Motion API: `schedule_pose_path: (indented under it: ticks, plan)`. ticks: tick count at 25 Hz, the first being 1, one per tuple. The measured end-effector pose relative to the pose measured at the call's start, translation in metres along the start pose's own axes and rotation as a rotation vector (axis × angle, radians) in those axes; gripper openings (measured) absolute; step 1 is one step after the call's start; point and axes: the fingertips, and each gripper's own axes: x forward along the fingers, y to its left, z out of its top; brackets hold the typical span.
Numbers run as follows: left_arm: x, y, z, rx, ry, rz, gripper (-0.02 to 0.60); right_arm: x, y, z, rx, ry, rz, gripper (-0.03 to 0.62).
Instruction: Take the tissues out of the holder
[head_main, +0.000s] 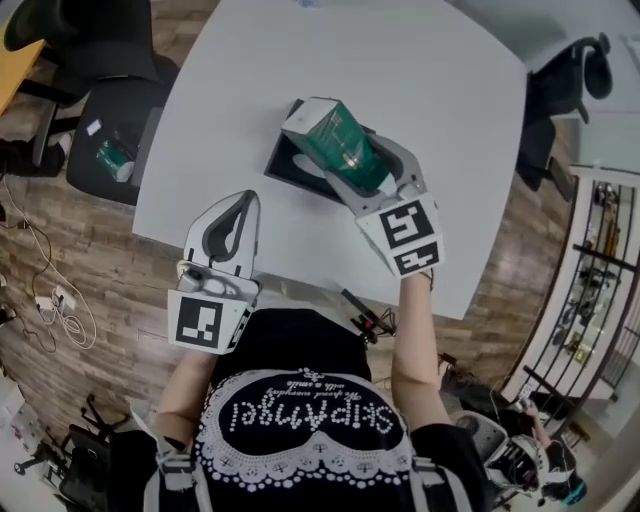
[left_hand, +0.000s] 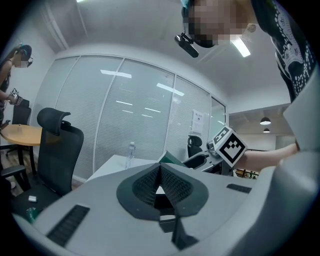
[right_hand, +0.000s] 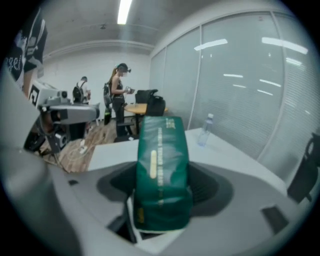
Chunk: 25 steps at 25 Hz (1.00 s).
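- The green tissue pack (head_main: 335, 135) sits clamped between the fingers of our right gripper (head_main: 352, 166). It is tilted just above the dark holder (head_main: 288, 165) on the white worktop (head_main: 420, 70).
- We judge the lift-out all but done; the next move calls for carrying the pack clear and setting it down.
- Our left gripper (head_main: 242, 208) hangs at the worktop's near edge, fingers closed on nothing.
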Motion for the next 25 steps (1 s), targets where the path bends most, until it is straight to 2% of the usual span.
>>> schedule_pose_path:
  ticks: [10, 14, 21, 25]
  plan:
    - [-0.022, -0.024, 0.03, 0.056, -0.103, -0.036, 0.021, -0.078, -0.006, 0.059, 0.163, -0.332, -0.156, 0.321]
    - [-0.027, -0.031, 0.053, 0.102, -0.173, -0.057, 0.02, -0.118, -0.004, 0.076, 0.197, -0.444, -0.207, 0.321]
    - [-0.033, -0.045, 0.074, 0.139, -0.225, -0.083, 0.021, -0.181, 0.0, 0.083, 0.208, -0.566, -0.291, 0.321]
    - [-0.039, -0.055, 0.079, 0.15, -0.236, -0.091, 0.021, -0.219, 0.005, 0.073, 0.276, -0.644, -0.323, 0.321]
